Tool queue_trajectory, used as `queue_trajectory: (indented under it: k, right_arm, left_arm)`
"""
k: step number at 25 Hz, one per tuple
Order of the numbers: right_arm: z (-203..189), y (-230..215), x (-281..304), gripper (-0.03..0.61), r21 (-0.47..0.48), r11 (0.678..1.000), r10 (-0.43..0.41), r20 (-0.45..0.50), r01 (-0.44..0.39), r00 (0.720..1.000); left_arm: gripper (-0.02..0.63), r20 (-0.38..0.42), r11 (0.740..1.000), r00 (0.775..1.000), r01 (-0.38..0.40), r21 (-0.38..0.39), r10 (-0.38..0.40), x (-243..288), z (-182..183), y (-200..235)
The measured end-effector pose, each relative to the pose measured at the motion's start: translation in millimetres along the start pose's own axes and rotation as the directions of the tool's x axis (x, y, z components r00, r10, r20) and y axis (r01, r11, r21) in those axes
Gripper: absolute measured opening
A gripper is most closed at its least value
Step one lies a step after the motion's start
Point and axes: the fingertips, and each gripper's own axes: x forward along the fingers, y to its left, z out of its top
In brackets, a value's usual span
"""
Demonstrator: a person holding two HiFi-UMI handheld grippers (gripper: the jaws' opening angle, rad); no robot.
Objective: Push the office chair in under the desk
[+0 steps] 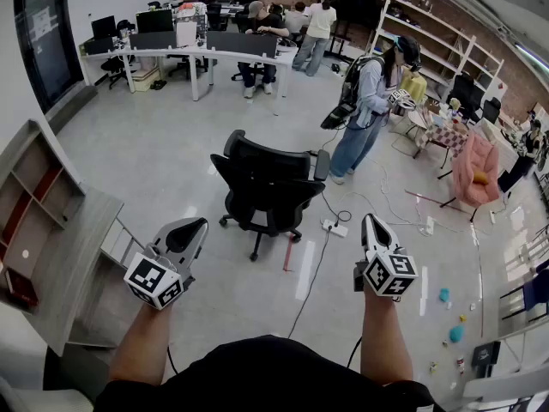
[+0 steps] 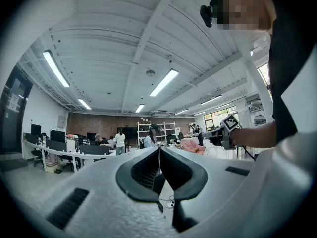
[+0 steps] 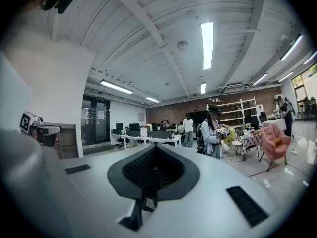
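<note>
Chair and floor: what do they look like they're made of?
Chair: matte black, probably a plastic frame with fabric or mesh padding; it shows no shine and stands on a star base with casters. Floor: pale grey and glossy, likely polished concrete or a resin coat; it mirrors the ceiling lights as bright streaks.

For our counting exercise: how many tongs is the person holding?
2: left tongs lower left, right tongs lower right, both shut, facing the black chair.

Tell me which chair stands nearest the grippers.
The black office chair, standing alone just ahead of the left gripper and right gripper. The pink armchair sits farther off to the right.
</note>
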Motion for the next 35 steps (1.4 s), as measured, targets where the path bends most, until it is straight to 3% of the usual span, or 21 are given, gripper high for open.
queue_trajectory:
  k: [12, 21, 30, 35]
  right_arm:
    - [-1.7, -19.5, 7.8, 0.009, 0.006, 1.0, 0.029, 0.002, -0.029, 1.0]
    - [-47.7, -20.4, 27.1, 0.009, 0.056, 0.991, 0.128, -0.072, -0.124, 0.989]
    - [-56.7, -35.1, 47.4, 0.011, 0.071, 0.982, 0.182, -0.096, -0.176, 0.979]
    - [-58.1, -33.6, 60.0, 0.011, 0.056, 0.98, 0.194, -0.111, -0.189, 0.975]
  left_arm:
    - [0.021, -0.023, 0.999, 0.999, -0.032, -0.011, 0.032, 17.9, -3.0, -9.1]
    - [0.021, -0.086, 0.996, 0.993, -0.082, -0.018, 0.08, 40.3, -26.2, -5.1]
    - [0.02, -0.133, 0.995, 0.986, -0.103, -0.011, 0.101, 65.2, -39.2, -14.4]
    - [0.021, -0.123, 0.993, 0.987, -0.112, -0.03, 0.107, 72.6, -41.6, -2.3]
